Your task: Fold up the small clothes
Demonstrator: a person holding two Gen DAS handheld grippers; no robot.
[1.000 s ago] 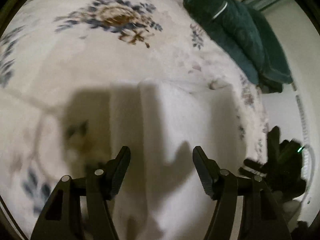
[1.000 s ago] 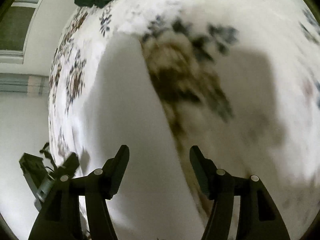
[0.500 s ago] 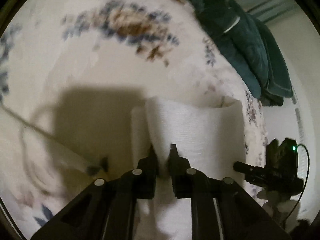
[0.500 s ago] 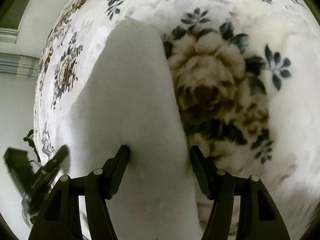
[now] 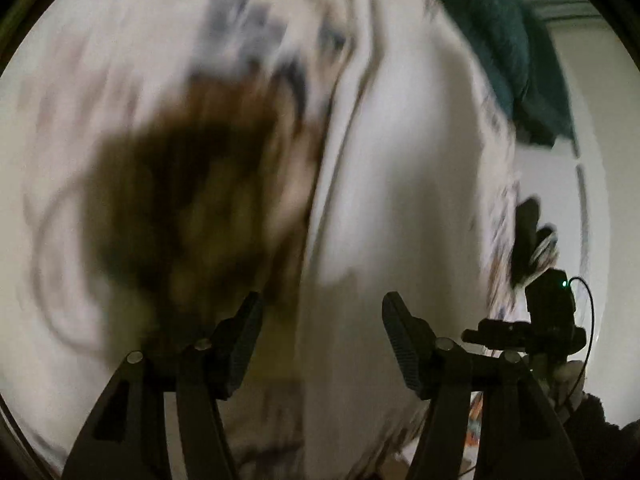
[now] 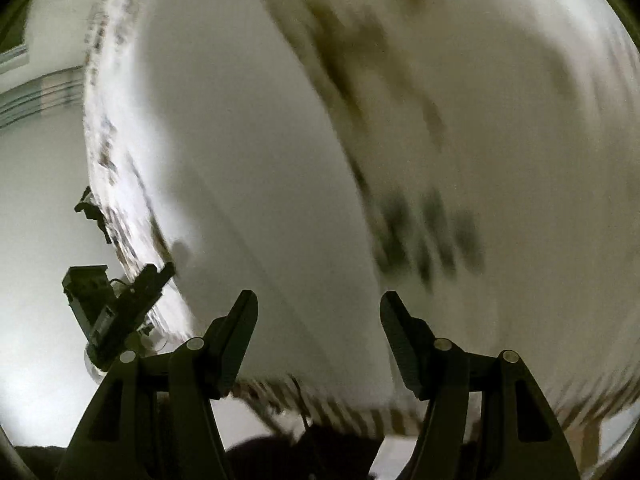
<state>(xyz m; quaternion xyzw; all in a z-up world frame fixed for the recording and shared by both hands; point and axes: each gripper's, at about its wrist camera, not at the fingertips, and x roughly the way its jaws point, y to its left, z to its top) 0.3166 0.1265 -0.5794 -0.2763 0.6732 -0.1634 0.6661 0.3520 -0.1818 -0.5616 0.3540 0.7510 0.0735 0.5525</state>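
Both views are heavily smeared, so the floral bedspread (image 5: pixel 132 92) shows only as streaks of brown and blue on cream, and its pattern cannot be read. In the left wrist view a large dark shadow lies over the brown bloom at left, hiding the print beneath it. The white cloth (image 5: pixel 400 168), the small garment being folded, lies on the bed as a long pale band running from top centre down to the bottom edge, where it is cut off behind the tongs; its layers cannot be counted, though two or three ridge lines show along its left side. The left tongs (image 5: pixel 322 344) stand wide open, empty, with the left finger over the shadowed bedspread and the right finger over the cloth; whether either touches the fabric cannot be told. At top right a dark green bundle (image 5: pixel 516 44) sits on the bed, partly cropped by the lens rim. The right tongs (image 5: pixel 532 332) appear at the right edge as a dark, blurred shape off the bed's side.

In the right wrist view the left tongs (image 6: pixel 120 308) show at the bed's left edge. The cloth (image 6: pixel 256 168) fills the centre, its near edge ending close to the bed's front border. The right tongs (image 6: pixel 318 340) gape wide above it, holding nothing. Bare bedspread (image 6: pixel 500 120) spreads to the right.
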